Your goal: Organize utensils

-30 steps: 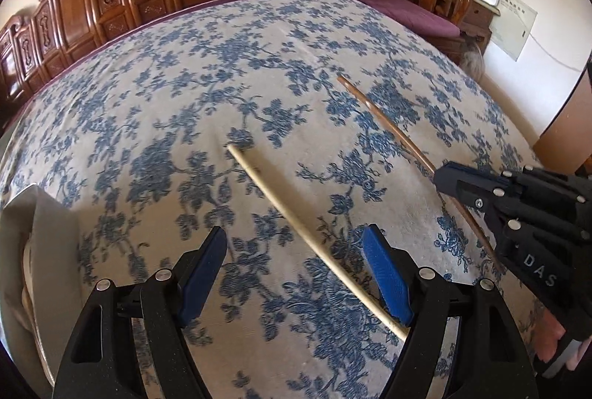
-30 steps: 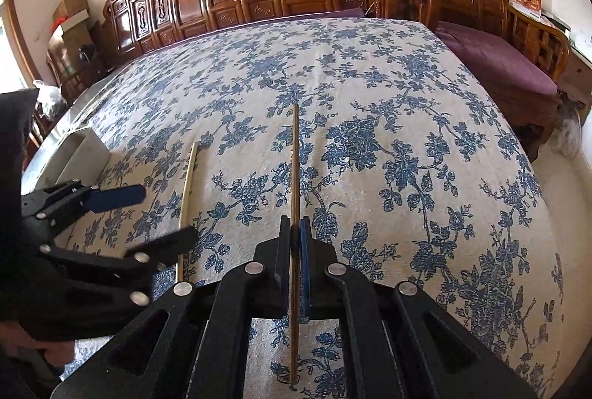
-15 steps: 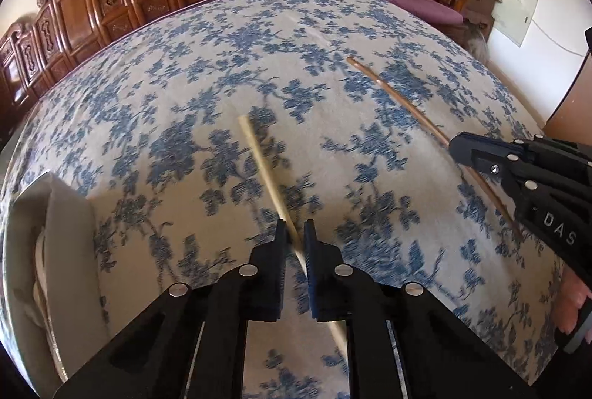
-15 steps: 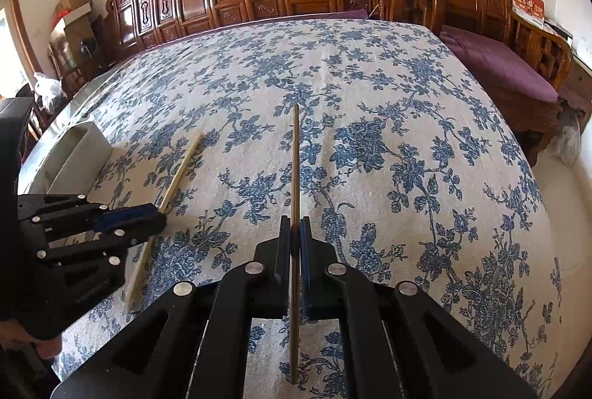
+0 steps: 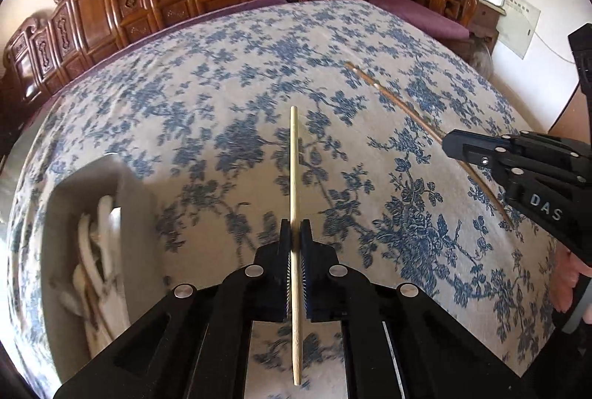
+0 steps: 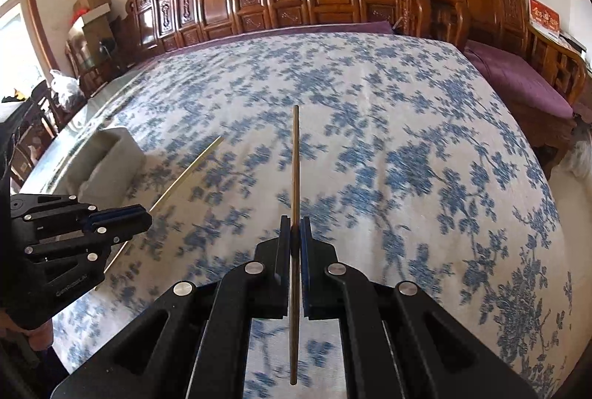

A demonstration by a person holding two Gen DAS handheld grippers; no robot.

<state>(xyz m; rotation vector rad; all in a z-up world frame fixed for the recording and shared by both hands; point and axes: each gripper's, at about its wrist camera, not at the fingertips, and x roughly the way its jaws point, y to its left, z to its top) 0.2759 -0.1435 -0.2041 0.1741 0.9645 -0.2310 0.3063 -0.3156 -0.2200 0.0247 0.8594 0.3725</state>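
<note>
- With each hand-held gripper clamped on a chopstick, left [image 5: 295, 240] on the pale chopstick [image 5: 293, 162], right [image 6: 295, 236] on the dark chopstick [image 6: 295, 158], both above the table [image 5: 222, 95], carrying is under way.
- Next, seemingly: tip them into the holder [image 5: 63, 199] at the left.

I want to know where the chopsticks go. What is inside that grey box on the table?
Inside the grey box lie blurred white utensils, perhaps spoons. Its near wall hides the bottom, so anything underneath them cannot be seen.
</note>
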